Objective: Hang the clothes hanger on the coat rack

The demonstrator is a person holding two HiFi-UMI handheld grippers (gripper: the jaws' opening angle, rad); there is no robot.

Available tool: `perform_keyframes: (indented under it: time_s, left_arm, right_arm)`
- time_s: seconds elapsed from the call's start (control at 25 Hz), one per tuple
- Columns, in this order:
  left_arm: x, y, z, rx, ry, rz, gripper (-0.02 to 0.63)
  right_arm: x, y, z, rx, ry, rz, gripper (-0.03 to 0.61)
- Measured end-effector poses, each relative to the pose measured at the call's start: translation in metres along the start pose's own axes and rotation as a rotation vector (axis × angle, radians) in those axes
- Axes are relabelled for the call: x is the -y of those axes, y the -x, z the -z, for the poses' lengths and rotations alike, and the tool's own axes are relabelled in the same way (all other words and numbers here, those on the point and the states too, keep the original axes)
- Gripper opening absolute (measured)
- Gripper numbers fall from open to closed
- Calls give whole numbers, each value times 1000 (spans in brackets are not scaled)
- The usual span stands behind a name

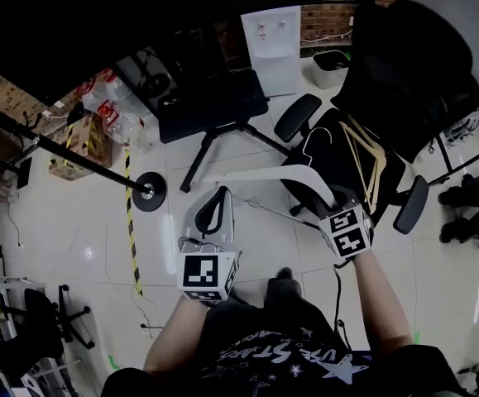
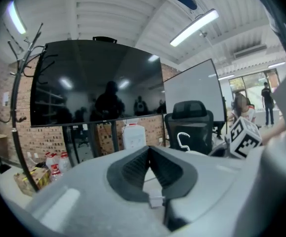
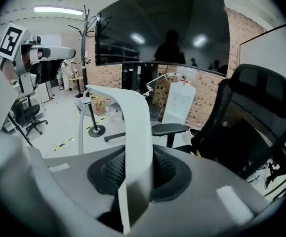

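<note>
A white clothes hanger (image 1: 260,174) hangs out to the left of my right gripper (image 1: 336,203), which is shut on its broad arm. Its hook (image 1: 318,137) points toward the black chair. In the right gripper view the hanger's band (image 3: 133,132) runs up between the dark pads. The black coat rack (image 1: 65,149) slants across the left, with its round base (image 1: 150,192) on the floor. Its pole (image 2: 15,122) and its hooks (image 3: 87,19) show in both gripper views. My left gripper (image 1: 221,195) is beside the hanger's left end, and its pads (image 2: 133,164) meet with nothing between them.
A black office chair (image 1: 404,64) at the right carries wooden hangers (image 1: 370,160). A second chair (image 1: 214,110) stands ahead, before a large dark screen (image 3: 162,28). Water bottles (image 1: 111,106) and a box (image 1: 86,143) sit near the rack. Yellow-black tape (image 1: 130,230) crosses the floor.
</note>
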State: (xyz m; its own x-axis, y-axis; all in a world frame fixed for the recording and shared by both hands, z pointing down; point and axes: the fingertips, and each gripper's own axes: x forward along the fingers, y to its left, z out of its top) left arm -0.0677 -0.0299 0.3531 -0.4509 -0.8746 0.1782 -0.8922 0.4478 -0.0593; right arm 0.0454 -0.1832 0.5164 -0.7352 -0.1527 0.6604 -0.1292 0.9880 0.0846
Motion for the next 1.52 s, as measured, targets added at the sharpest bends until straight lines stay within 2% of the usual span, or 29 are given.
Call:
perform_keyframes:
  time_s: [0.28,0.68,1.08,1.28,1.52]
  left_arm:
    - [-88,64,4,24,39,-189,5]
    - [-228,201,19,59,78,-421,5]
    - [-336,312,40,109,94,-496,5]
    - [-381,351,44,134,98,-536,5]
    - [-416,382,46,165,107,-596,5]
  right_arm:
    - [-94,-40,-81,69,146,-137,95]
    - [-257,-59,-182,180,352,-238,95]
    - [-423,-59,-251,265,488,-290,95]
    - [-487,-62,-286,315,544,-296,95]
    - [-546,-65,-321,367,637,-316,95]
